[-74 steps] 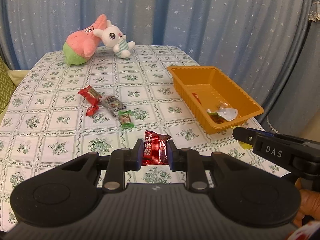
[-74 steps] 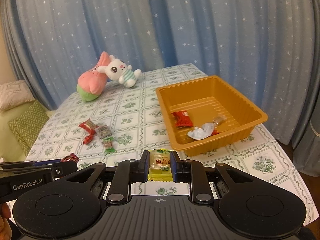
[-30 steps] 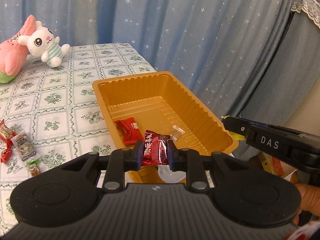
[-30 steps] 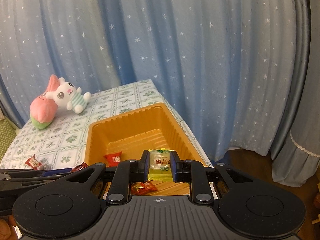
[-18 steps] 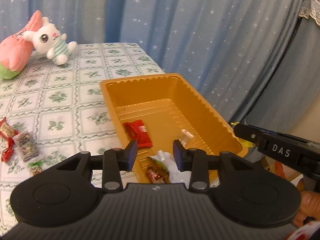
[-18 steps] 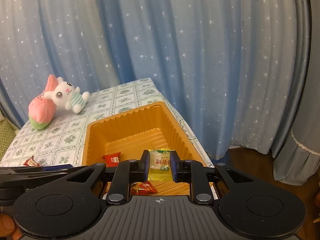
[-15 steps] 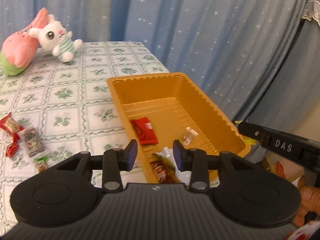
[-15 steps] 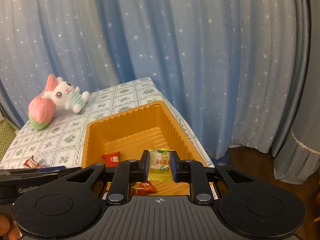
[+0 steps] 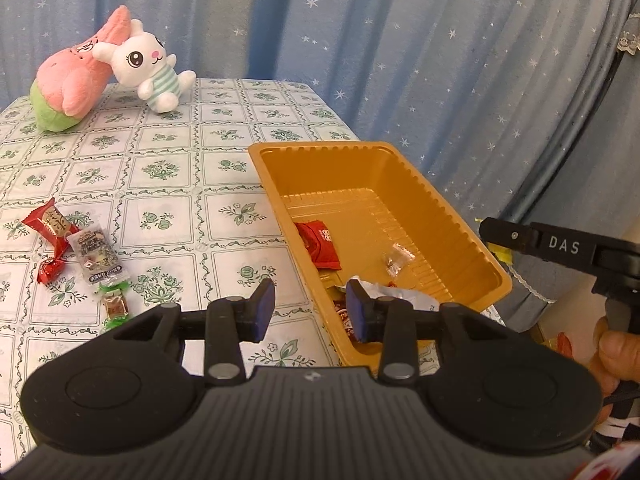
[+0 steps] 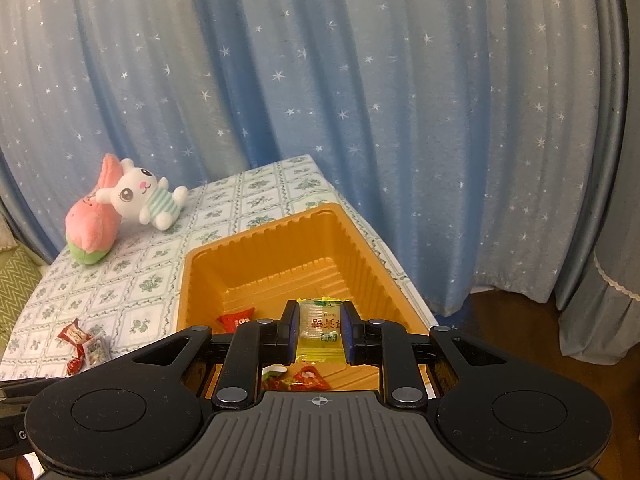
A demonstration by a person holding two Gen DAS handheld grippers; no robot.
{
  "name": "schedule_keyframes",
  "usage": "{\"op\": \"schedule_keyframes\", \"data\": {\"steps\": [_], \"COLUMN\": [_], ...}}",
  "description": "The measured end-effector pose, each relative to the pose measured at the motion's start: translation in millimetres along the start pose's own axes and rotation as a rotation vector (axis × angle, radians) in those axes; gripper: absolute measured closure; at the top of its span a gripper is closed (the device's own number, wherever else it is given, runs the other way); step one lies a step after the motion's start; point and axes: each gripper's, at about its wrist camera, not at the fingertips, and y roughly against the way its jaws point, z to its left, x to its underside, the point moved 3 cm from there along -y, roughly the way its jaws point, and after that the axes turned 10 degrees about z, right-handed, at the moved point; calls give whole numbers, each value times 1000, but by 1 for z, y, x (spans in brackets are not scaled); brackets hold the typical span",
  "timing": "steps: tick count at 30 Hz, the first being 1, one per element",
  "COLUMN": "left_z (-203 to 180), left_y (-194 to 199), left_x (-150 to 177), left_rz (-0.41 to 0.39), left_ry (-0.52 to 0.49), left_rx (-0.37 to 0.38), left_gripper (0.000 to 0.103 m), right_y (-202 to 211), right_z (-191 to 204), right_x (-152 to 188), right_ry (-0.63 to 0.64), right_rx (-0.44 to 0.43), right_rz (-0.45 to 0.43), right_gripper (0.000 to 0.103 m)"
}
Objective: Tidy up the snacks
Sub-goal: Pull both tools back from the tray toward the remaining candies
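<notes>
Over on the tablecloth (image 9: pixel 168 208) at nine o'clock in the left wrist view, four sweets are waiting in a loose cluster: a red wrapped candy (image 9: pixel 50 222), a small red foil sweet (image 9: pixel 50 270) just below it, a clear patterned packet (image 9: pixel 98 256) beside them, and a green-ended candy (image 9: pixel 115 306) nearest the camera. At eleven o'clock the pink plush (image 9: pixel 72 80) and the white bunny (image 9: pixel 146 66) lean together.

Now the left gripper (image 9: pixel 310 310): its jaws stand wide apart with nothing between them. Two and a half seconds back it was pinching a dark red snack over the cloth; that snack has since been let go over the orange tray (image 9: pixel 404 168), and the gripper has drawn back so its left finger hangs over the cloth while its right finger sits over the tray's near corner. In the tray lie a red packet (image 9: pixel 322 242), a small clear-wrapped sweet (image 9: pixel 396 258), a white wrapper (image 9: pixel 400 292) and the dropped dark red snack (image 9: pixel 346 314), partly hidden behind the finger.

At three o'clock, the right gripper (image 10: pixel 319 330) stays clamped on the yellow snack packet (image 10: pixel 320 328), held upright above the tray's near end, where half a second ago it hung just the same. Beneath it sits a red-and-green wrapped sweet (image 10: pixel 306 376).
</notes>
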Motion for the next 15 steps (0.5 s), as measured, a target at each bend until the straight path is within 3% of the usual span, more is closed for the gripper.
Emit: {"op": "schedule_keyframes", "data": {"steps": [6,12,15], "left_z": [3,7,10], "left_y": [3,7,10], "left_x": [-1,1,3], "left_rz": [-8,-10,-15], "left_ry": [16,28,36], "left_rx": [-2,-8,-10], "left_gripper": [68,60,58], "right_y": [-8,-15,-11], "right_z": [2,-5,-9], "right_x": [-4,-10,-10], "right_ry": [0,-61,-69], "right_rx": [-14,-85,-81], "right_rz": [13,18,14], "right_gripper": [81,81,81]}}
